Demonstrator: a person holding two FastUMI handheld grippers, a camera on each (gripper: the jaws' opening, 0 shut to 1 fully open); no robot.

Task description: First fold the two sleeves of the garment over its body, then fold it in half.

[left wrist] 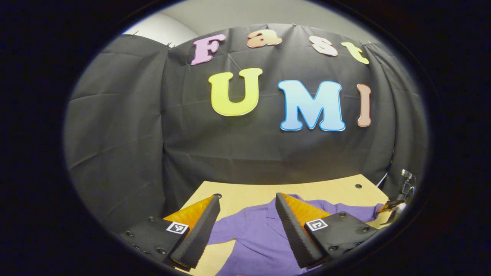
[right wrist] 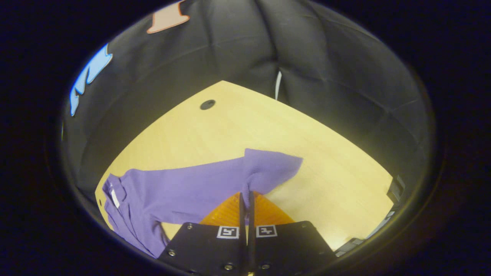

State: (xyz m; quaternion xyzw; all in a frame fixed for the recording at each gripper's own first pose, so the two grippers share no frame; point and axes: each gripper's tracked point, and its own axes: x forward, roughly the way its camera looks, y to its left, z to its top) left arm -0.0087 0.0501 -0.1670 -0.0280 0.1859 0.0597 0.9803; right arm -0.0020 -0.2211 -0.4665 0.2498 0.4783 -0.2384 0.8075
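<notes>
Pinching the sleeve (right wrist: 268, 168) of the purple garment (right wrist: 180, 191) between pressed-together jaws, the right gripper (right wrist: 246, 199) holds the cloth where it bunches just ahead of its fingertips, with the sleeve's loose end fanning out beyond and to the right of them. The rest of the garment lies flat on the wooden table (right wrist: 326, 153), stretching away to the left of these jaws toward the collar (right wrist: 113, 195). The step in hand looks like the first sleeve fold. To do it well, the sleeve wants carrying low and leftward across the body, kept taut enough that it lays down flat without dragging the whole garment along.

The left gripper (left wrist: 245, 214) hangs above the garment with its jaws spread wide and nothing between them; purple cloth shows below and ahead in the gap. It could come down to pin the body while the sleeve travels. Off to the far right of these jaws, the other gripper shows small at the sleeve's end. A dark grommet hole (right wrist: 207, 104) sits in the table well beyond the cloth, out of the way.
</notes>
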